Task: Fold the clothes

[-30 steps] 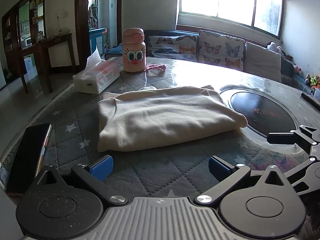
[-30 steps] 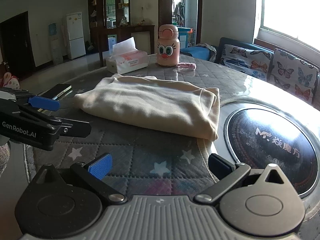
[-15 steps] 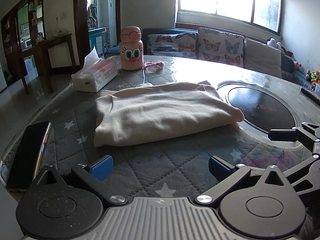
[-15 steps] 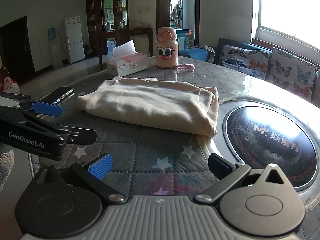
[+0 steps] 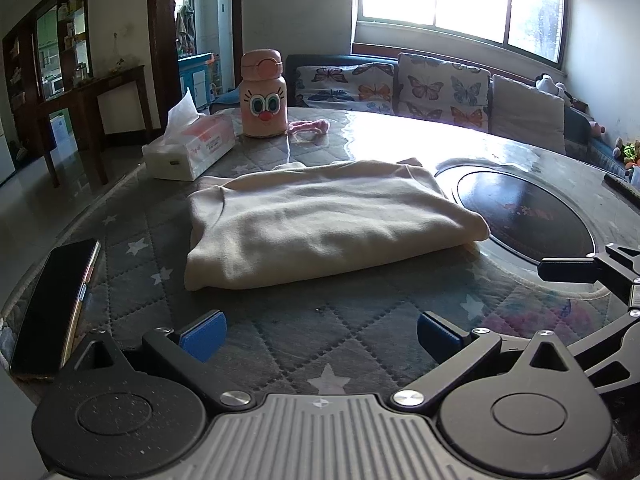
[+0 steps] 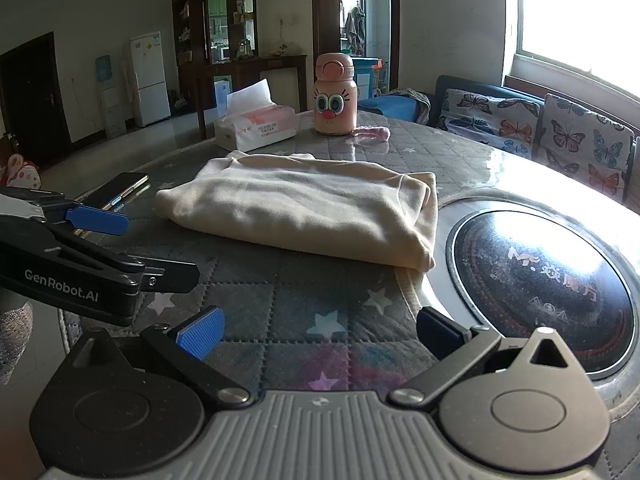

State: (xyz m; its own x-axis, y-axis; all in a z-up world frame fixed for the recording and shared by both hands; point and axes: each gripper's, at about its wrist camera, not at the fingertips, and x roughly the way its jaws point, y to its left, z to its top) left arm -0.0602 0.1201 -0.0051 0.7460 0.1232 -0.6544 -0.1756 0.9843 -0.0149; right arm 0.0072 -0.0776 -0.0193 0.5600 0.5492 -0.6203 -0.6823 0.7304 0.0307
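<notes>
Cream-coloured folded fabric garment [image 5: 320, 220] lies flat at the centre of the round table with grey star-quilted cover [image 5: 280, 332], untouched. Left gripper [image 5: 320, 334]: blue-padded fingers spread wide, empty, at the garment's 6 o'clock, apart from it. Right gripper [image 6: 320, 332]: fingers likewise spread, empty, off the garment's near corner. Black round inset plate [image 6: 540, 288] sits at the garment's 3 o'clock. Pink cartoon-face bottle [image 5: 264, 94] and white tissue box [image 5: 190, 152] stand toward 11 o'clock; black smartphone [image 5: 52, 304] at 8 o'clock.
</notes>
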